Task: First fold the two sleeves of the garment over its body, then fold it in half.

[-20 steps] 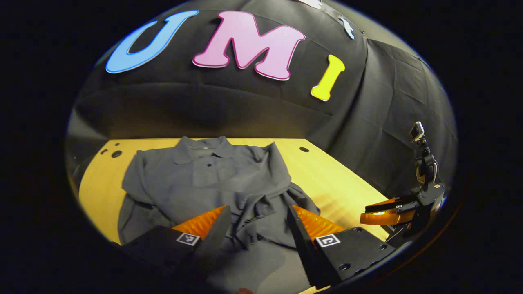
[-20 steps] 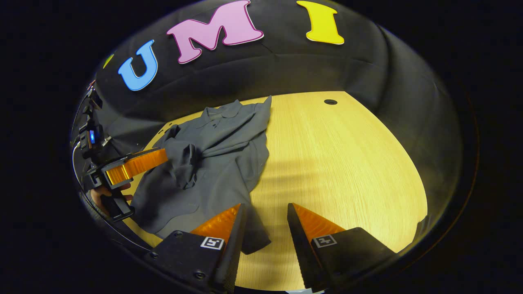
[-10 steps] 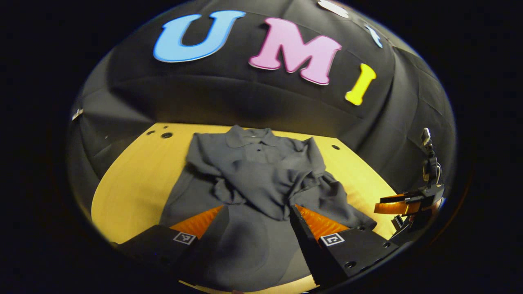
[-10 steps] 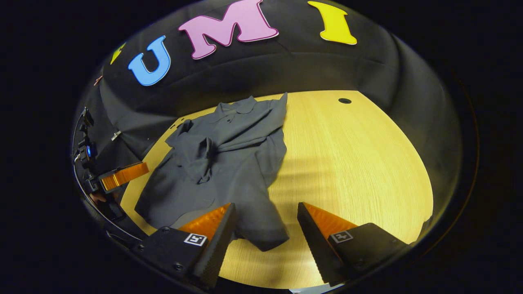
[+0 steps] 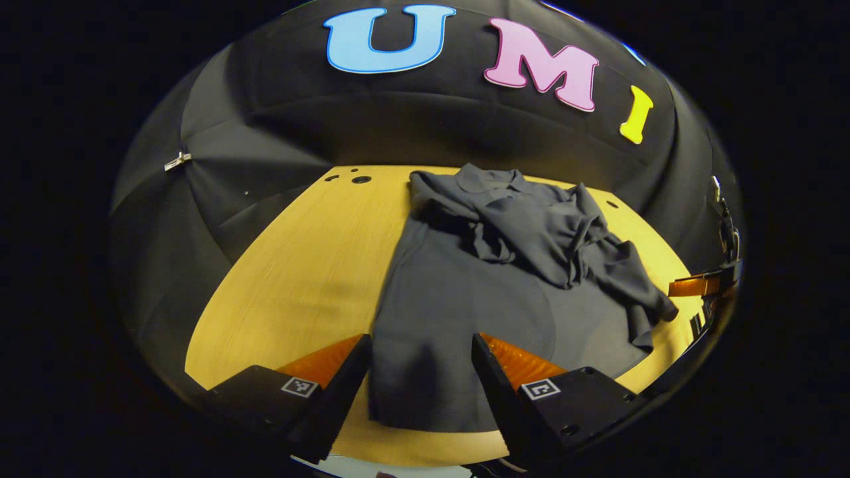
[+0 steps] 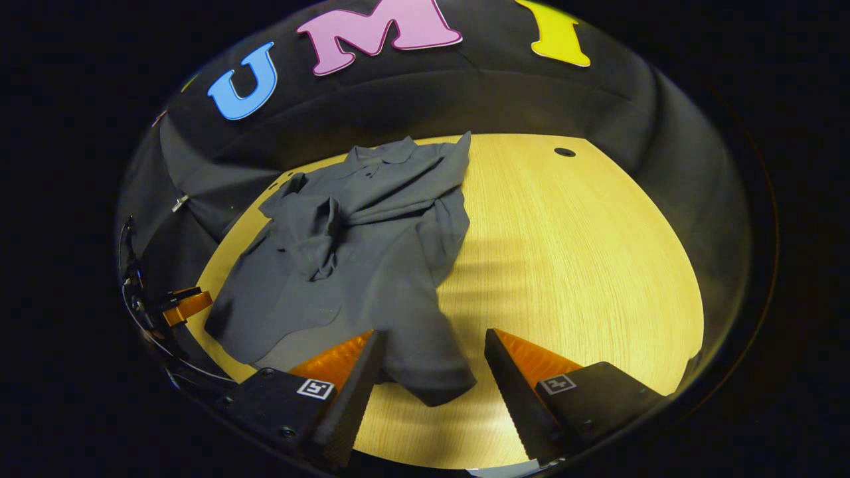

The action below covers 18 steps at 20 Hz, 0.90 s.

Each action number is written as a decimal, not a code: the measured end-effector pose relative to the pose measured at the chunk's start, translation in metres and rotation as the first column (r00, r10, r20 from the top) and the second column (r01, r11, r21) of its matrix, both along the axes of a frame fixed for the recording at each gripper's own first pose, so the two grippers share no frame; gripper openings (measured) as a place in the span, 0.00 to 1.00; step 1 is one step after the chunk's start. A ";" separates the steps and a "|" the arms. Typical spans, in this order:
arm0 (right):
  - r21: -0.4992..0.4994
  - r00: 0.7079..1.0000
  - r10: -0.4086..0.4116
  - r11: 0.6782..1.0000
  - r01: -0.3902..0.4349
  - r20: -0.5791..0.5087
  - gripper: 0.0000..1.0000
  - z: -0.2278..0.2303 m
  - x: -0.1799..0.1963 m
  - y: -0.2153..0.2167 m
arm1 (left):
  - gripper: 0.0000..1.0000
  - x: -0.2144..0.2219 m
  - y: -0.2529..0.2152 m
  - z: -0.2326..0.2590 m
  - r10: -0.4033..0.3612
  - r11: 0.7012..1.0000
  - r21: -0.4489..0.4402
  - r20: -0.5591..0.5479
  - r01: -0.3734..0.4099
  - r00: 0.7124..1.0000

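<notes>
Garment on table (sleeves folded in) — both hand-held grippers spread apart, gripping nothing.

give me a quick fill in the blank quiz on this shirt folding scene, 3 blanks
1. The grey polo shirt lies on a ____ table.
2. Both sleeves are folded over the shirt's ____.
3. The left gripper and the right gripper both have their jaws ____, holding nothing.

Missing words: wooden; body; open

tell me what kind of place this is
Probably a staged recording booth, not a home: black cloth wall, a bare wooden table with drilled holes, and one grey polo shirt laid out between two handheld grippers.
</notes>
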State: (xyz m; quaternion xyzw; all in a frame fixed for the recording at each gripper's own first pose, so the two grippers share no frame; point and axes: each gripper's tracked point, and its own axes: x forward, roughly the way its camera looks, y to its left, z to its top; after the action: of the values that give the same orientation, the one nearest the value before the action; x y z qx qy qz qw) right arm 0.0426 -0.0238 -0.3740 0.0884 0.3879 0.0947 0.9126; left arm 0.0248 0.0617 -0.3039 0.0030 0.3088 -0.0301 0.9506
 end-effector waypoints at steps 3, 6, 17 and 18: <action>-0.021 1.000 0.015 1.000 -0.016 -0.018 0.95 -0.009 -0.001 0.003 | 0.95 -0.008 0.010 -0.019 -0.003 1.000 0.026 -0.053 0.004 0.999; -0.056 0.999 0.020 0.998 -0.022 -0.034 0.95 -0.019 0.002 0.003 | 0.95 -0.013 0.018 -0.038 0.011 0.998 0.061 -0.115 -0.004 0.993; -0.131 0.998 0.043 0.990 -0.048 -0.039 0.93 -0.047 0.017 0.019 | 0.96 0.009 -0.012 -0.053 -0.017 0.999 0.041 -0.178 0.025 0.984; -0.117 0.996 0.074 0.990 -0.079 -0.053 0.82 -0.048 0.016 0.027 | 0.76 0.013 -0.023 -0.053 -0.071 0.995 0.052 -0.182 0.082 0.981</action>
State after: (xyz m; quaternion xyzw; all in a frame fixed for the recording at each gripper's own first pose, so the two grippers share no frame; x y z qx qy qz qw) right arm 0.0586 0.0034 -0.4221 0.0211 0.4181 0.1042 0.9022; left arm 0.0378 0.0390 -0.3573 0.0403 0.3937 -0.0574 0.9165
